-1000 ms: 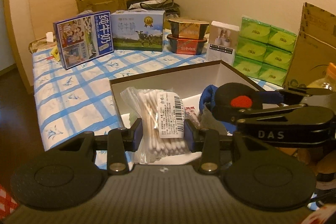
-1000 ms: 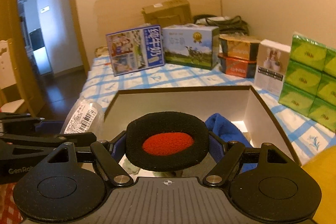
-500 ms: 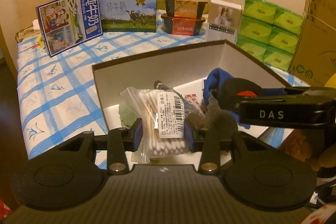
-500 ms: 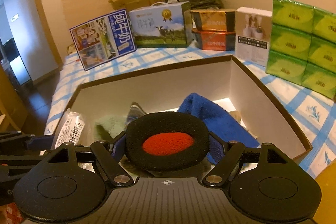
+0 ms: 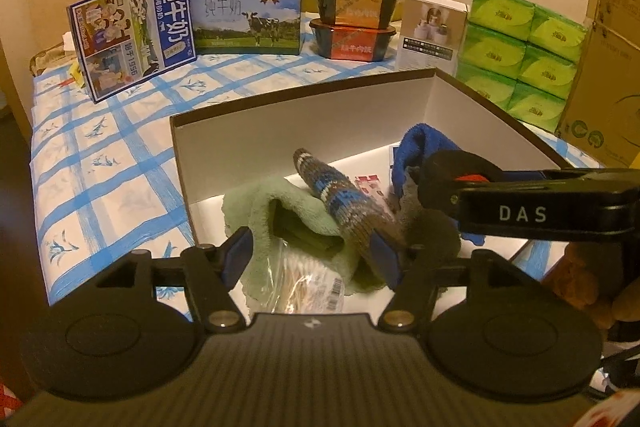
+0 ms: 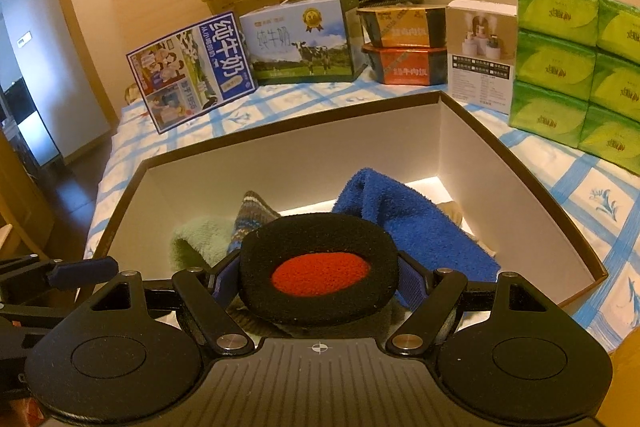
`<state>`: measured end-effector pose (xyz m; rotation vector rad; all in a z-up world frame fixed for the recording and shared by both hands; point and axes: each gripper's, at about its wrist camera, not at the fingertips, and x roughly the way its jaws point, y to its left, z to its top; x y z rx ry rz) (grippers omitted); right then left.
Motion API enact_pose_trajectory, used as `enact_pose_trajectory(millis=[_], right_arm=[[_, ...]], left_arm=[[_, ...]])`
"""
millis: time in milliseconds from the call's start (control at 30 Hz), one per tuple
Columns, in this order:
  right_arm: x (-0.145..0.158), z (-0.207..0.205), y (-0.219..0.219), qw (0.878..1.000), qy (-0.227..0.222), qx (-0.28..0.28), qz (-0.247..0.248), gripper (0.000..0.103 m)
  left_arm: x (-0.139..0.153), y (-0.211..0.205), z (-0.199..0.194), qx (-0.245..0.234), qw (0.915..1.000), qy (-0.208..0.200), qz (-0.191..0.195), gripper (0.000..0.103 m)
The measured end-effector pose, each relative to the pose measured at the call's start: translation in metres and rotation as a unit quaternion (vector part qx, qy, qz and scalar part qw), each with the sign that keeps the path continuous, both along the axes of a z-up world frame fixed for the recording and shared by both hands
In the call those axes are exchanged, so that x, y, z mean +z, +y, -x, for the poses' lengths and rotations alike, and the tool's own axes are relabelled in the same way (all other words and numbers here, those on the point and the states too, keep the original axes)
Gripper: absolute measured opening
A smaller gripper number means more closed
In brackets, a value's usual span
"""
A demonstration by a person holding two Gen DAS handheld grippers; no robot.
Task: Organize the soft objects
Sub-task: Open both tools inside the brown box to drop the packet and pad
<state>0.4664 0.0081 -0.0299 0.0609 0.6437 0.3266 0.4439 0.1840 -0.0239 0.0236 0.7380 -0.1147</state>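
**Cotton swabs let go, ear pad still to drop**

Your left gripper (image 5: 311,254) has its jaws opening over the near-left corner of the white box (image 5: 280,131), and the bag of cotton swabs (image 5: 308,287) lies below and between the pads, no longer pinched (the blue pads stand clear of the plastic on both sides). It rests at about 6 o'clock in the box, against the green towel (image 5: 288,211), which makes sense: the soft pile props the bag so it does not slide on the bare floor of the box.

Your right gripper (image 6: 318,277) is clamped on the black foam ear pad with a red centre (image 6: 319,271), pads pressing its left and right edges. You hold it flat and low over the box's near edge, above the dark grey cloth (image 5: 434,227) and just in front of the blue towel (image 6: 404,223), so I judge a release here would land it on cloth rather than outside the rim.

The striped knitted sock (image 5: 344,203) leans across the green towel toward 12 o'clock. The milk cartons (image 6: 300,39) and green tissue packs (image 6: 556,63) stand well apart at 12 and 2 o'clock on the checked cloth (image 5: 100,155), outside the box, leaving your working space free.
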Motion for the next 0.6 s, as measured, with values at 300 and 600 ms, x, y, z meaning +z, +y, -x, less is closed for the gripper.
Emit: enact_pose_trajectory(millis=[300, 600], right_arm=[[0.0, -0.007, -0.004, 0.999, 0.007, -0.003, -0.054, 0.085], [0.003, -0.005, -0.001, 0.999, 0.0, -0.006, -0.039, 0.09]], left_arm=[[0.002, 0.007, 0.001, 0.011, 0.9999, -0.005, -0.003, 0.062], [0.0, 0.011, 0.006, 0.018, 0.9998, -0.003, 0.005, 0.062]])
